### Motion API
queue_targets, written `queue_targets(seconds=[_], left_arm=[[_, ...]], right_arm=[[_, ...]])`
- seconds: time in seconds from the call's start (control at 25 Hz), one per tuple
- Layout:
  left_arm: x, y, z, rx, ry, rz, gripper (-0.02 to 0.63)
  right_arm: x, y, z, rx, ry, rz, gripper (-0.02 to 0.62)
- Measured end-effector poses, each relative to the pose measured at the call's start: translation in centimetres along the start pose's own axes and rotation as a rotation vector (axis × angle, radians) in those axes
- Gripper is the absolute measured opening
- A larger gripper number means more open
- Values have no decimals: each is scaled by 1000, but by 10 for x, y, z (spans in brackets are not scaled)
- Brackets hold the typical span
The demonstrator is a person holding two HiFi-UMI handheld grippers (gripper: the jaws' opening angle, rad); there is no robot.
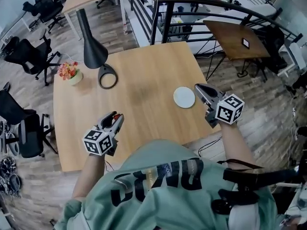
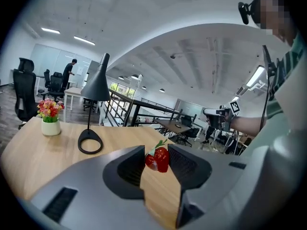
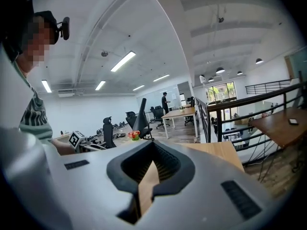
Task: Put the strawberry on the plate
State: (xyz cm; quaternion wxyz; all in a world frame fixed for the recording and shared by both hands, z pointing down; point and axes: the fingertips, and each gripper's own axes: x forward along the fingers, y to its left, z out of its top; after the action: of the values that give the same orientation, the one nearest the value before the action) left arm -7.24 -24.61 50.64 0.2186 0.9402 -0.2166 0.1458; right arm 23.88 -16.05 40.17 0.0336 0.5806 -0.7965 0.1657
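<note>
Strawberry (image 2: pixel 157 159) is pinched between the jaws of the left gripper (image 1: pixel 115 120), held over the table (image 1: pixel 144 75), well apart from the plate (image 1: pixel 184 97). Right gripper (image 3: pixel 152 170) is pressed together, empty. Carrying across and setting down are judged left.
</note>
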Motion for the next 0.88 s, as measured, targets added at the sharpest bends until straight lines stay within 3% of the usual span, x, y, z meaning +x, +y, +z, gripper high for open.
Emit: queue_targets(seconds=[0.16, 0.4, 0.64, 0.88], left_arm=[[21, 11, 9, 2, 7, -35, 153], [71, -17, 21, 33, 29, -67, 153], [148, -63, 26, 72, 86, -28, 153], [270, -115, 16, 118, 141, -35, 153]], right_arm=[[8, -8, 5, -8, 18, -32, 5], [12, -43, 2, -8, 12, -4, 5], [-2, -110, -29, -27, 21, 62, 5], [-27, -190, -44, -70, 15, 99, 5]])
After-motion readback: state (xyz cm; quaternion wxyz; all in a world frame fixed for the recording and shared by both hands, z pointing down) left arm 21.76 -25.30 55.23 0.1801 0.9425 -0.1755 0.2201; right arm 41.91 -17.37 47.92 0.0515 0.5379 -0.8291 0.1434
